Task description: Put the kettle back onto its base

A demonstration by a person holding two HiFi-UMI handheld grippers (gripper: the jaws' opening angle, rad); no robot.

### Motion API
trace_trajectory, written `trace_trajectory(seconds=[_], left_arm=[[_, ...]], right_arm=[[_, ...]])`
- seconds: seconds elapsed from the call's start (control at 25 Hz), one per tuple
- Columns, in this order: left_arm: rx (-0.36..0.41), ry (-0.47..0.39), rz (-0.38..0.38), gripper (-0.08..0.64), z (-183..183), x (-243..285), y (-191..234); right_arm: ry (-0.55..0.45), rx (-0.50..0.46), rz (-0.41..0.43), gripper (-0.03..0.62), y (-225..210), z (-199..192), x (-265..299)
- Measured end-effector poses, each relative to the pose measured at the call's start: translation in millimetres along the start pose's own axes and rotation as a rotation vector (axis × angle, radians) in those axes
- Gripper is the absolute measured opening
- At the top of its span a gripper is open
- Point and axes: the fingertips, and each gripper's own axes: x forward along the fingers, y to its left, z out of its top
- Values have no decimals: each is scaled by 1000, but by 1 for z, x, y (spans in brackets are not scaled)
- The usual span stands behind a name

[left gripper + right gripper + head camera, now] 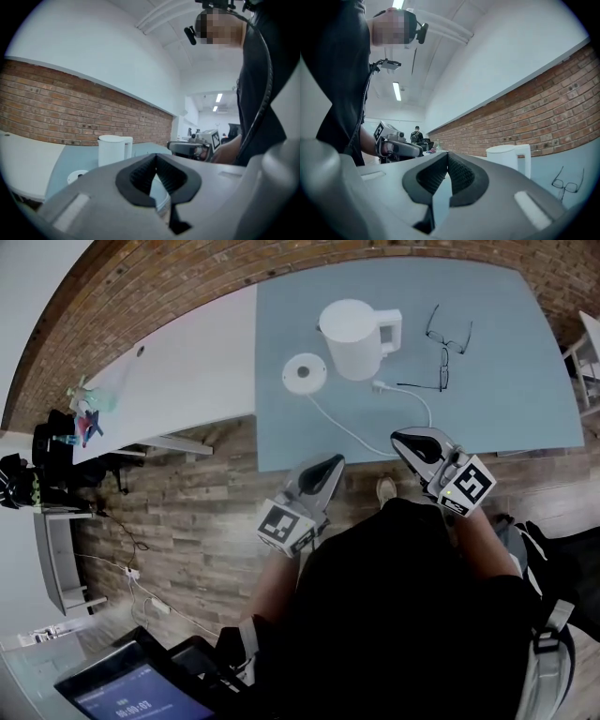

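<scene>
A white kettle (352,337) stands on the blue-grey table (506,381), handle to the right, beside its round white base (304,372); the two stand apart, and a white cord runs from the base toward the table's near edge. Both grippers hover at that near edge, short of the kettle. My left gripper (333,462) is shut and holds nothing, and so is my right gripper (405,437). The left gripper view shows the kettle (112,150) and base (76,176) beyond the shut left gripper (156,157). In the right gripper view the kettle (508,157) is ahead, to the right of the right gripper (446,154).
Folded glasses (448,348) lie on the table right of the kettle. A white table (187,371) adjoins on the left, with small items at its far end. Wooden floor lies below the table edge. A screen (131,690) sits at bottom left. A brick wall runs behind the tables.
</scene>
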Motion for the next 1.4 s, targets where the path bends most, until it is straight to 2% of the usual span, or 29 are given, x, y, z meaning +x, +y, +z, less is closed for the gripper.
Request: trace_trajectory(seconds=[0.2, 0.4, 0.64, 0.88, 1.04, 1.4], left_arm=[[36, 40, 2, 2, 12, 39, 8], [44, 26, 18, 2, 11, 66, 22], [10, 6, 82, 2, 16, 76, 45], [-9, -13, 90, 2, 16, 81, 57], [-14, -22, 65, 2, 16, 85, 66], [5, -37, -52, 2, 21, 89, 81]], right_arm=[[-4, 5, 11, 5, -34, 1, 0], [20, 3, 57, 5, -56, -6, 5], [30, -10, 76, 5, -81, -3, 17], [49, 3, 81, 5, -88, -9, 30], [62, -11, 82, 5, -89, -11, 42], [130, 20, -50, 5, -96, -17, 56]])
